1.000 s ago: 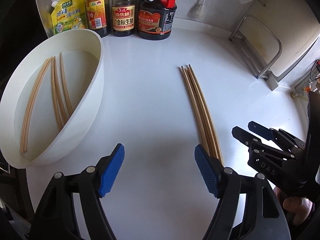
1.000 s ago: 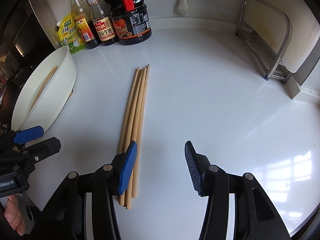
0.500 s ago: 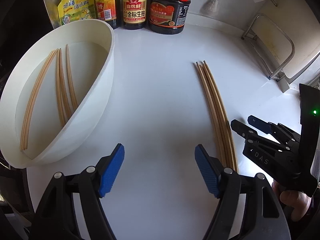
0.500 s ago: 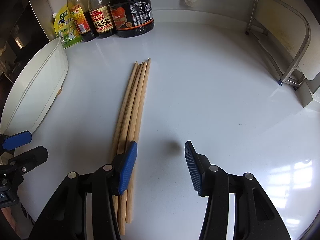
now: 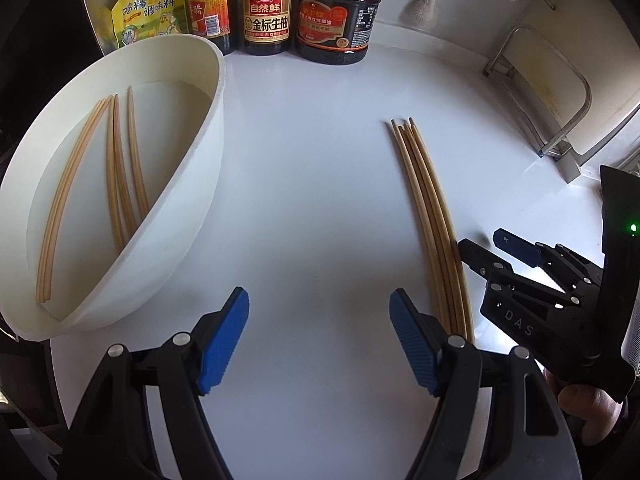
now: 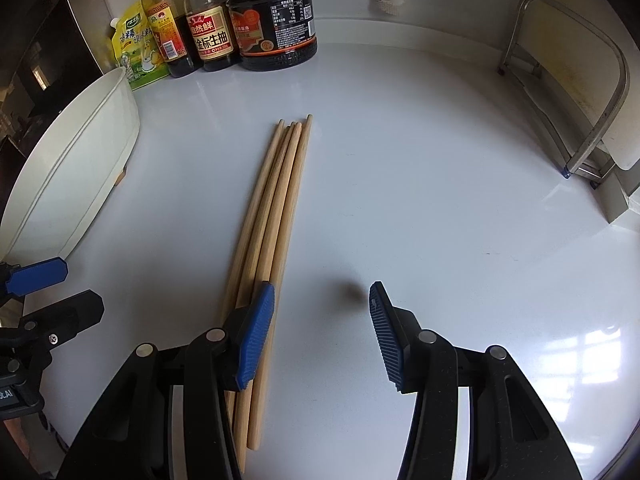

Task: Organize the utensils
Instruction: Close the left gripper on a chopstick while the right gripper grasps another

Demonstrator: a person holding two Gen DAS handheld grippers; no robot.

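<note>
**Chopsticks on counter, both grippers empty**

A bundle of wooden chopsticks (image 6: 276, 216) lay on the white counter (image 6: 440, 200) (more sat inside the white basin (image 5: 192, 184)). The left gripper (image 5: 318, 334) and right gripper (image 6: 322, 330) both stood apart, holding nothing.

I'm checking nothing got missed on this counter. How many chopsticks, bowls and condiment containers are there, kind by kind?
Chopsticks in the white bowl: 5
Chopsticks on the counter: 5
White bowl: 1
Sauce bottles: 3
Seasoning pouch: 1
Total: 15

The right tongs (image 6: 322, 326) have edged closer alongside the loose chopsticks (image 6: 276, 216).
</note>
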